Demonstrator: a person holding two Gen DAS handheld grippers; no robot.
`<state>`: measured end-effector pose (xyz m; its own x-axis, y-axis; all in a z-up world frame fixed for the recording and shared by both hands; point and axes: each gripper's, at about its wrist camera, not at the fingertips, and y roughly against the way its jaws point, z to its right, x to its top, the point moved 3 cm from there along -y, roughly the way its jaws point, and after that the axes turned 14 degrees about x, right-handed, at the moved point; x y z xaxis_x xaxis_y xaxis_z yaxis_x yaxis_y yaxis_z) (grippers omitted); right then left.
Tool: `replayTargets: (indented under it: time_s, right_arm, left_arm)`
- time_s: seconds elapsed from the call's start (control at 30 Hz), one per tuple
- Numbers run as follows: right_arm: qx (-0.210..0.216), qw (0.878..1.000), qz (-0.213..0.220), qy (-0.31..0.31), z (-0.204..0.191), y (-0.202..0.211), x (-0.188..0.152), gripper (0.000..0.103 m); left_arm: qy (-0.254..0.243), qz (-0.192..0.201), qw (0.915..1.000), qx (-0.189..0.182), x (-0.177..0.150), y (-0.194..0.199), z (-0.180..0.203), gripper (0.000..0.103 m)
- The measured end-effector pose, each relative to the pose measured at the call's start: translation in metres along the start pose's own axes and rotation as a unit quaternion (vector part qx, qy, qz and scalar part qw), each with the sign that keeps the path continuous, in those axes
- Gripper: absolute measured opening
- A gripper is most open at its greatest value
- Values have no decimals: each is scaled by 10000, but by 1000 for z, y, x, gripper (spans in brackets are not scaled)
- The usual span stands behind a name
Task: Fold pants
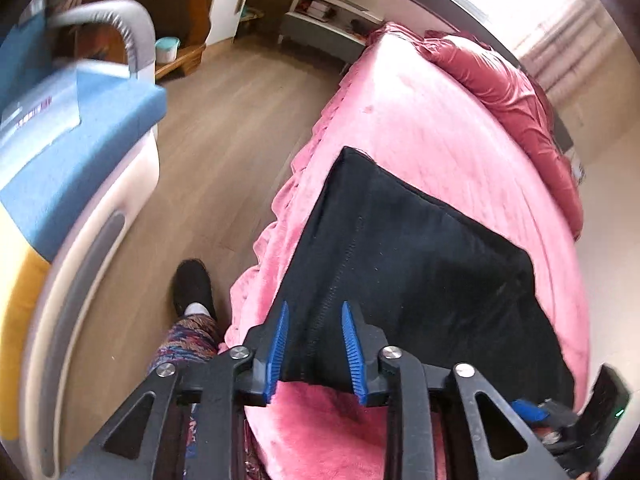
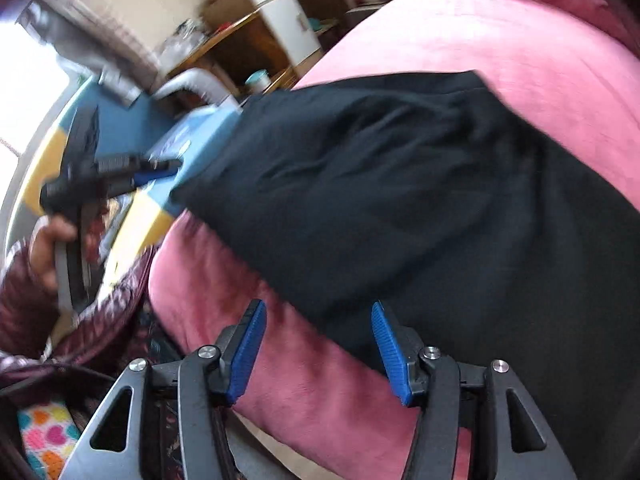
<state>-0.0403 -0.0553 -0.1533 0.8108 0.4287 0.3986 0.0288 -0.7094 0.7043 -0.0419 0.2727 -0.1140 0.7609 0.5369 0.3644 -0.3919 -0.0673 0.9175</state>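
Left wrist view is showing the left claw (image 1: 314,354) parted, straddling the black pants (image 1: 408,264) at 6 o'clock on the pink bed (image 1: 420,120); right claw (image 2: 318,354) is gaping empty, probably needing a fresh grip before the next fold.

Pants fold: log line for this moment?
pants: folded, on bed | left gripper: open | right gripper: open, empty

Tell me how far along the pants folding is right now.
Done: the black fabric pants lie as a compact folded slab on the pink fleece bed cover. In hand: nothing; the left gripper and right gripper both stand open over the near edge. Left: perhaps one more fold or smoothing; wrinkles show in the right wrist view.
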Motion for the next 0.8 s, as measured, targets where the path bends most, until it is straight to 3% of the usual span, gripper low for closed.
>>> replayTargets:
  time_s: [0.1, 0.13, 0.2, 0.27, 0.33, 0.47, 0.67, 0.73, 0.8]
  right_arm:
    - [-251, 9994, -189, 135, 2, -16, -1, 52]
    - [-333, 9990, -218, 183, 2, -18, 2, 36]
    - [-477, 9981, -261, 299, -2, -26, 8, 22]
    - [-450, 9979, -275, 378, -4, -26, 9, 13]
    - [-458, 9975, -275, 455, -8, -27, 9, 10]
    - [-316, 9987, -185, 360, -8, -24, 7, 9]
    - [-216, 9993, -74, 291, -9, -11, 2, 9]
    - [-193, 9996, -14, 224, -8, -8, 0, 8]
    - [-177, 9997, -24, 189, -5, -8, -1, 8]
  left_arm:
    - [-36, -118, 9999, 105, -1, -6, 1, 30]
    - [-51, -170, 9998, 97, -3, -9, 2, 30]
    - [-76, -248, 9995, 155, -5, -15, 3, 30]
    - [-212, -260, 9994, 103, -9, -19, 10, 20]
    - [-477, -76, 9987, 167, -10, -15, 19, 7]
    - [-587, 142, 9980, 157, -4, -11, 25, 0]
    - [-417, 781, 9961, -46, 22, 17, 23, 0]
    - [-324, 606, 9976, -90, 22, 12, 16, 0]
    - [-182, 335, 9991, -166, 17, 4, 7, 11]
